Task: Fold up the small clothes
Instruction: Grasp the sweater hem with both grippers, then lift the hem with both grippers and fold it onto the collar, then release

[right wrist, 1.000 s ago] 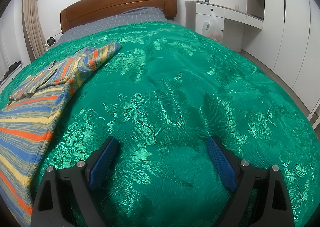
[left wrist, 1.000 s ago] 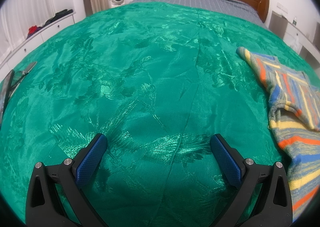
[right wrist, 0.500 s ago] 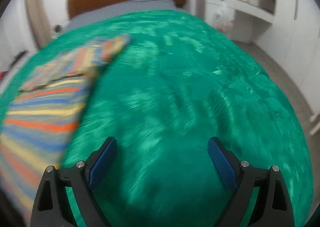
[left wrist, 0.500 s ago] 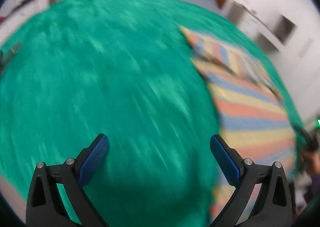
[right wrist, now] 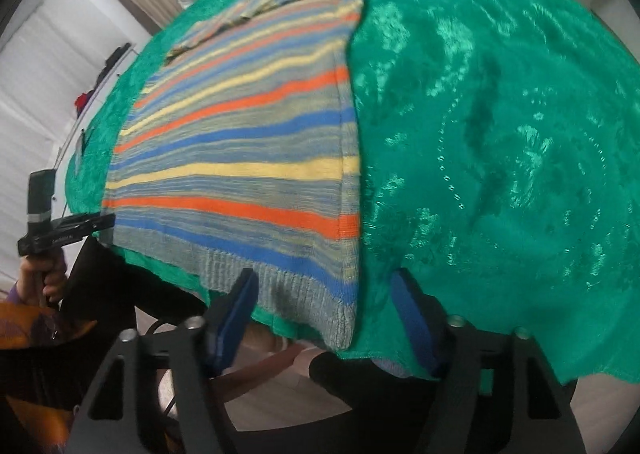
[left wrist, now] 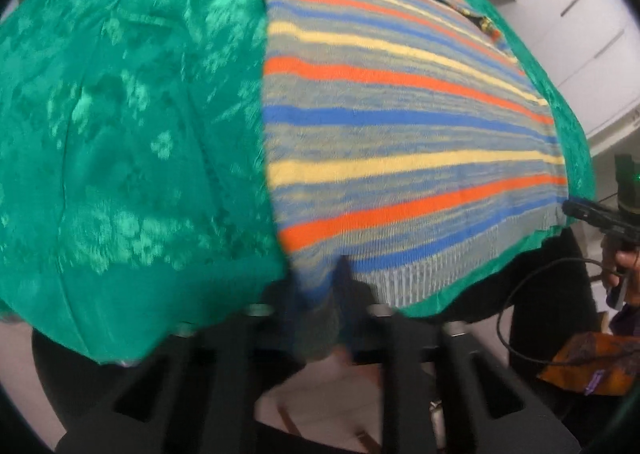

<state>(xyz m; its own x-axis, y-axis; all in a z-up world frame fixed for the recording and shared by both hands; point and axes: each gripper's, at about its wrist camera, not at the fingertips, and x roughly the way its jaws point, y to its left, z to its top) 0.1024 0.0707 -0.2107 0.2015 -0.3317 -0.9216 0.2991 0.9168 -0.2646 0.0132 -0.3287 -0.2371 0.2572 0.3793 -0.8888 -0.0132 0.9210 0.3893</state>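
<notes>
Left gripper (left wrist: pixel 320 318): jaws drawn close on the near left hem corner of the striped sweater (left wrist: pixel 400 126), blurred; half a second ago they stood wide over bare cloth. Right gripper (right wrist: pixel 320 318): jaws moderately open, straddling the sweater's near right hem corner, fabric between the blue pads (right wrist: pixel 236 318), not yet pinched; earlier wide apart, off the garment. Striped sweater: flat on the green bedspread (right wrist: pixel 500 134), ribbed hem at the bed's near edge.
</notes>
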